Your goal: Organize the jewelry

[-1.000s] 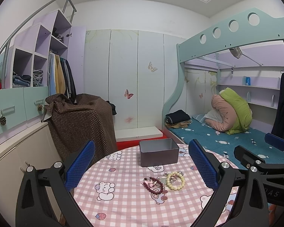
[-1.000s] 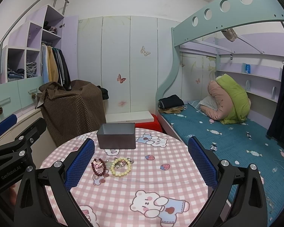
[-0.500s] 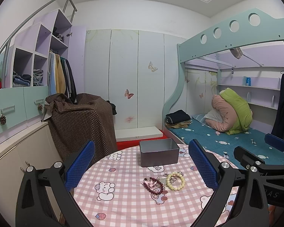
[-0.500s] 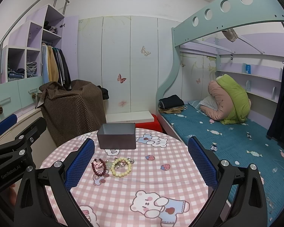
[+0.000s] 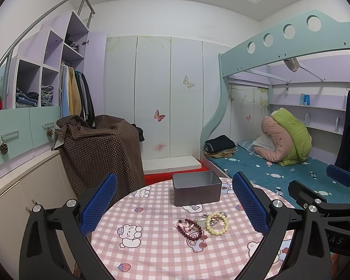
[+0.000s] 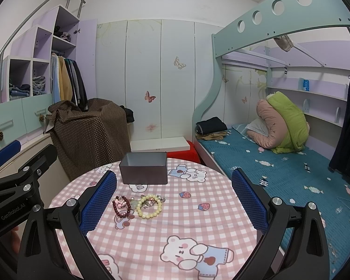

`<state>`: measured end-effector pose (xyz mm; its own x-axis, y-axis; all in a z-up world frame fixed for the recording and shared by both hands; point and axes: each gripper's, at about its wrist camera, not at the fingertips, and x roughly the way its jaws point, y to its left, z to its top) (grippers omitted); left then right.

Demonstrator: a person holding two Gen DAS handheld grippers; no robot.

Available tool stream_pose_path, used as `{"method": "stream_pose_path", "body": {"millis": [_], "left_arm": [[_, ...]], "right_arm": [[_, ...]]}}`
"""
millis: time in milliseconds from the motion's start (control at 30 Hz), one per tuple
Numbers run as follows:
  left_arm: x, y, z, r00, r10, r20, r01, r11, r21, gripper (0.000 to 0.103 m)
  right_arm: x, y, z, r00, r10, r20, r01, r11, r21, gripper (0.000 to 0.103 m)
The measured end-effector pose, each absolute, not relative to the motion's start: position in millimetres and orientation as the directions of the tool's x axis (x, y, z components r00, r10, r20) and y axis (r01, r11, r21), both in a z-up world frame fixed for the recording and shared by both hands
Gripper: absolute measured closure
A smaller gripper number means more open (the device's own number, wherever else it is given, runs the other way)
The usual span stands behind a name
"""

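**Both tools wide apart above the counter, jewelry lying loose**

Your right view takes in most of the round counter (image 6: 198, 221), with its pink checked cloth and the near bear print at lower centre; your left view shows less of the cloth and crops the counter's near edge. The bed (image 6: 291, 170) fills the right of both frames, close against the counter's right rim, and a brown dotted cover (image 5: 100, 154) stands behind the counter's left rim.

Your left tool (image 5: 174, 207) has its blue pads spread apart, holding nothing. Your right tool (image 6: 174, 204) is spread the same way, also holding nothing. Each view catches the other tool at its outer edge, well apart from the jewelry.

The grey tin box (image 6: 144, 168) sits open-topped near the far edge, centre frame. Just in front of it lie the cream bead bracelet (image 5: 217, 223) and the dark red bead bracelet (image 5: 190, 229), side by side with a small silvery piece (image 6: 149, 201) between them; bare cloth lies all around.
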<state>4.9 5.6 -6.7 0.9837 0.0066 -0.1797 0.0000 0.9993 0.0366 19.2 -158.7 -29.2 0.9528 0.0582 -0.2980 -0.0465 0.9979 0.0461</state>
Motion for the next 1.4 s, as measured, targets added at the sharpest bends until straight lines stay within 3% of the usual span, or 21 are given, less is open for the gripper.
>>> {"method": "stream_pose_path", "body": {"millis": [600,1100,1400], "left_arm": [[29,15,-28,0.971,0.01,-0.24,-0.001,0.999,0.036,0.007],[109,33,-112,0.816,0.04,-0.577,-0.02,0.999,0.04,0.007],[150,42,-139,0.724,-0.01,-0.69,-0.016,0.999,-0.03,0.008]], "right_arm": [[48,-149,-47,0.937,0.063,-0.344,-0.051,0.998,0.042,0.007],[122,-158,-111,0.841,0.091,-0.534,-0.068,0.996,0.064,0.007],[160,-158,-144,0.773,0.088,-0.628,-0.072,0.996,0.051,0.007]]}}
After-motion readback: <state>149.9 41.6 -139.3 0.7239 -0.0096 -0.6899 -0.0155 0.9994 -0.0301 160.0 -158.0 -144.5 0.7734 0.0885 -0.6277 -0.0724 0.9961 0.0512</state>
